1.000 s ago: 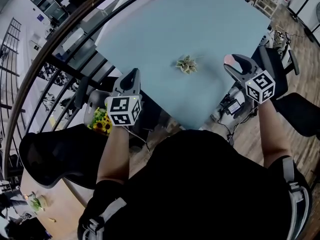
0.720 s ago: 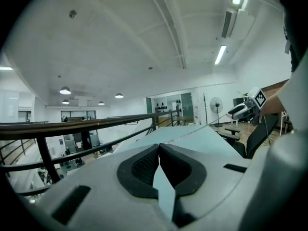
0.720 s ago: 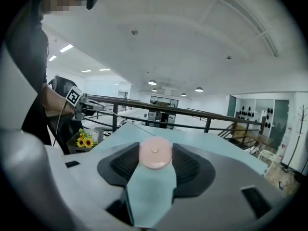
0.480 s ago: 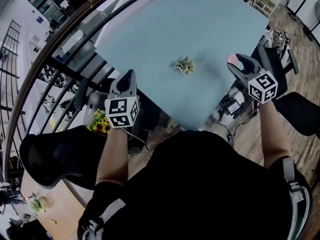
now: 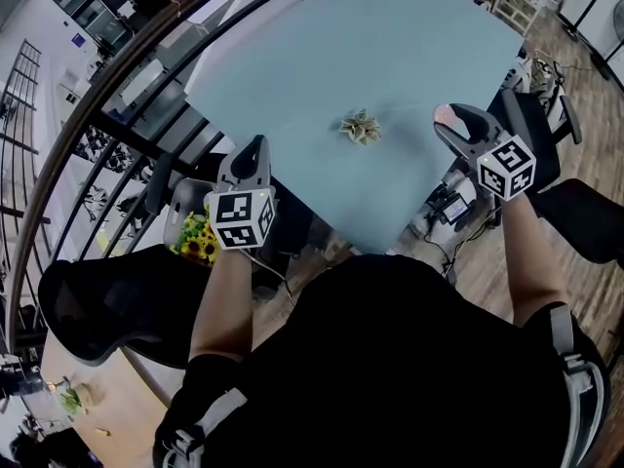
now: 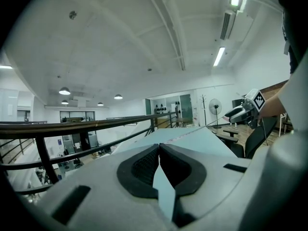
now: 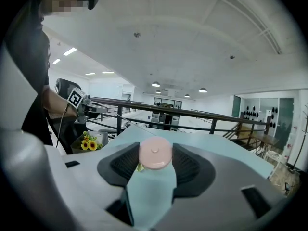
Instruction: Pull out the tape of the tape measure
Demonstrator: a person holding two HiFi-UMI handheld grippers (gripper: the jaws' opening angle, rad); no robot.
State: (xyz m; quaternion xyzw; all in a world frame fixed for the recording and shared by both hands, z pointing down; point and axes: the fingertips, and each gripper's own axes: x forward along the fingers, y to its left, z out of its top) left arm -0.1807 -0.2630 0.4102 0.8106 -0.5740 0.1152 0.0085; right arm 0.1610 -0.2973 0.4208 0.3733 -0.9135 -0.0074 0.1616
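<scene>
Head view steeply down over table, gripper views low across it, left view showing right gripper

Bright, even indoor light falls from ceiling strip lights and round lamps, leaving soft shadows. Both gripper views bend strongly and darken to black at the corners.

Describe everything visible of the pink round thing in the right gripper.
The pink disc, presumably the tape measure, is round, pale pink and matte. It looks like smooth plastic, with a small raised button at the centre of its face. The right gripper clamps it by its sides between black ribbed pads, and nothing else touches it. No tape shows pulled out. The head view places it by the right edge of the light blue table.
</scene>
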